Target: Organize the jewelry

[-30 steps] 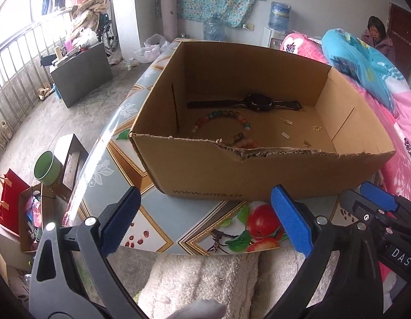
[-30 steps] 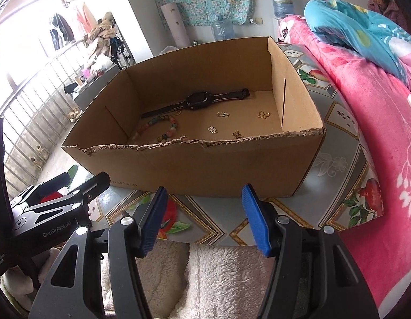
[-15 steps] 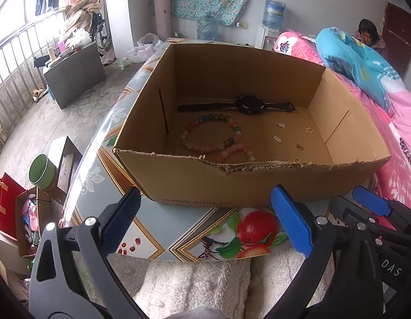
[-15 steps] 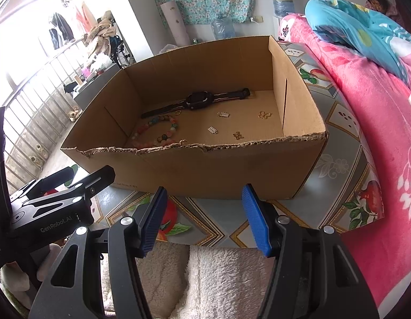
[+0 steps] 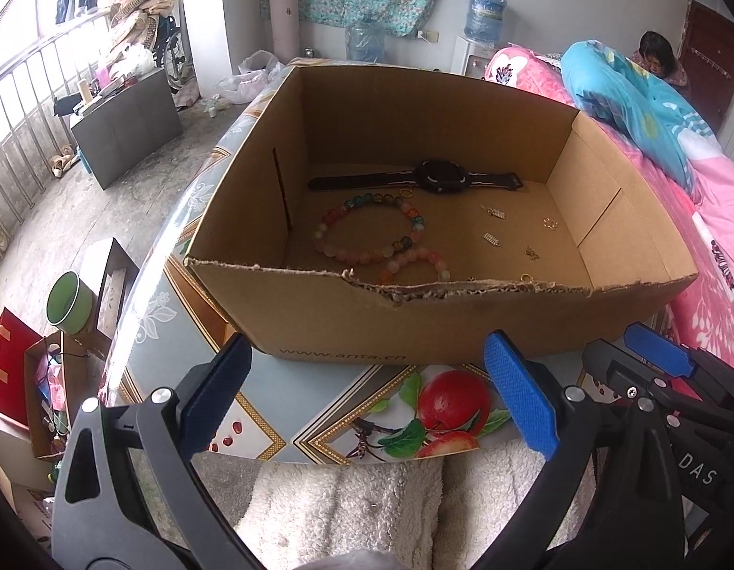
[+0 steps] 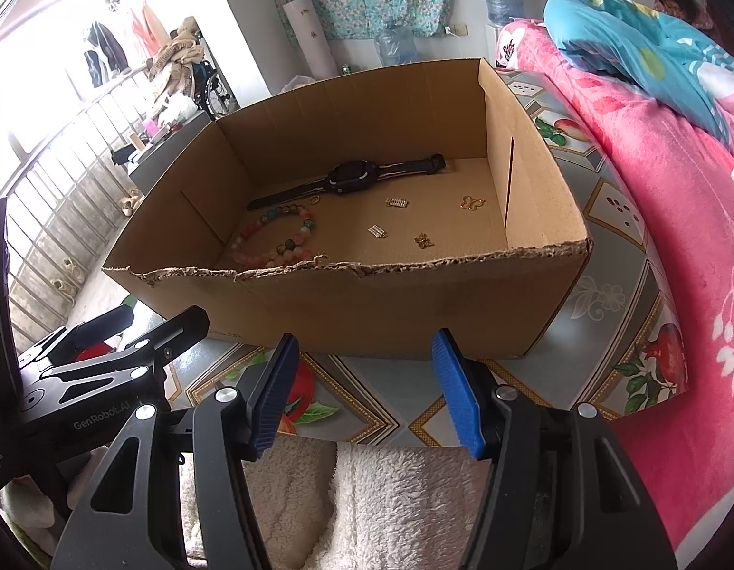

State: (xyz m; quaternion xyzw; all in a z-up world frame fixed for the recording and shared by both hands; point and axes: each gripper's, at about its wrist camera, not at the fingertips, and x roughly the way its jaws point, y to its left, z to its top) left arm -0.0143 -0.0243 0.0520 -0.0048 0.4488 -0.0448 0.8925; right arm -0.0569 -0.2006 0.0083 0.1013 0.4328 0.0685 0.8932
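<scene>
Both grippers are held low at the near edge of the tabletop [image 5: 186,218], short of the cardboard box [image 5: 414,327]; the left gripper [image 5: 367,399] has its fingers spread wide with nothing between them, and the right gripper [image 6: 367,394] likewise stands parted and empty. All the jewelry is seen lying loose on the box floor. A black watch [image 5: 440,176], flat strap and rounded case, lies stretched along the far wall at 12 o'clock. A large bead bracelet [image 5: 369,228] of glossy, translucent round beads sits at about 9 o'clock of the floor's middle, touching a smaller pink bead bracelet [image 5: 414,263] at 6 o'clock, partly hidden by the torn, ragged front rim. Small gold and silver charms [image 6: 397,202] are scattered toward 3 o'clock, thin metal, too small for detail; one is butterfly-shaped [image 6: 472,201]. The scene is judged to fit either jewelry gathered into the box or jewelry waiting to be sorted there; which is not settled. Any pick would call for reaching over the high rim, and the tiny flat charms are judged hard to pinch off corrugated board. The tabletop is glossy and fruit-patterned.
</scene>
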